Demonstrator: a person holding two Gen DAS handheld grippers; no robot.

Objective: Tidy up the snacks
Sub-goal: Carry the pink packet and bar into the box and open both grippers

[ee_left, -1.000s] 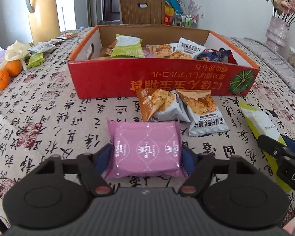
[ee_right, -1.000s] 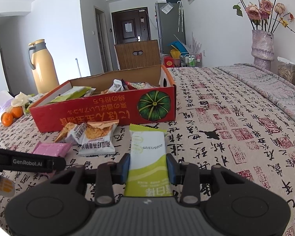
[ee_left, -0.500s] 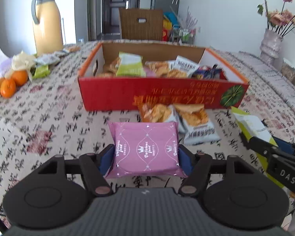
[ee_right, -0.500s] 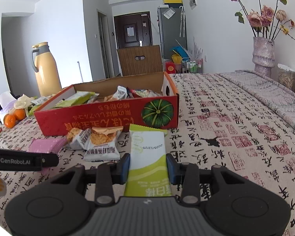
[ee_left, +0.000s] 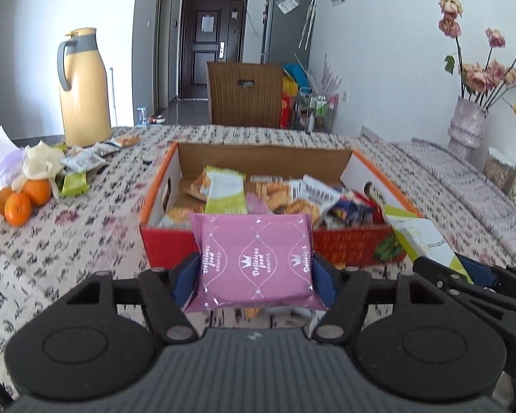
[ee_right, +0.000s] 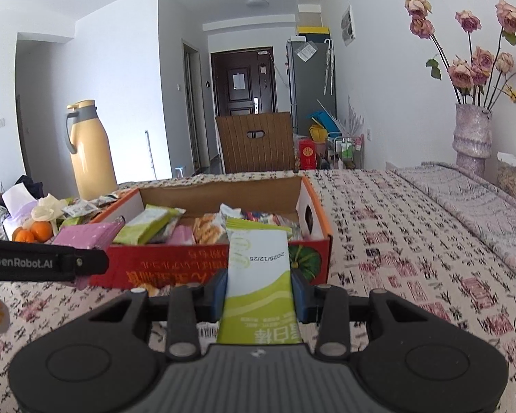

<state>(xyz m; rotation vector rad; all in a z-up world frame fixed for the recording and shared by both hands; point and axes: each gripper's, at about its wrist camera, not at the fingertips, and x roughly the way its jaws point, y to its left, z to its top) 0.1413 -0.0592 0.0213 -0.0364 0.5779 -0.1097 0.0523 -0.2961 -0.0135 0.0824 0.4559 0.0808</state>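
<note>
Two grippers hang side by side just in front of the red cardboard box point(ee_left: 344, 244), each clamped on a snack. On the left gripper point(ee_left: 254, 272), blue pads pinch a pink packet point(ee_left: 254, 258) by its sides, held flat — its far edge overlapping the box's near wall. Its neighbour, the right gripper point(ee_right: 258, 292), squeezes a green-and-white packet point(ee_right: 258, 275) lengthwise, tip reaching over the box's near wall. Inside the box lie assorted snack packets point(ee_right: 161, 220); oranges point(ee_left: 24, 199) sit well left of it.

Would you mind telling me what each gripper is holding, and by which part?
The left gripper clamps the pink foil snack packet by its two side edges; the right gripper clamps the green-and-white snack bar wrapper across its long sides.
</note>
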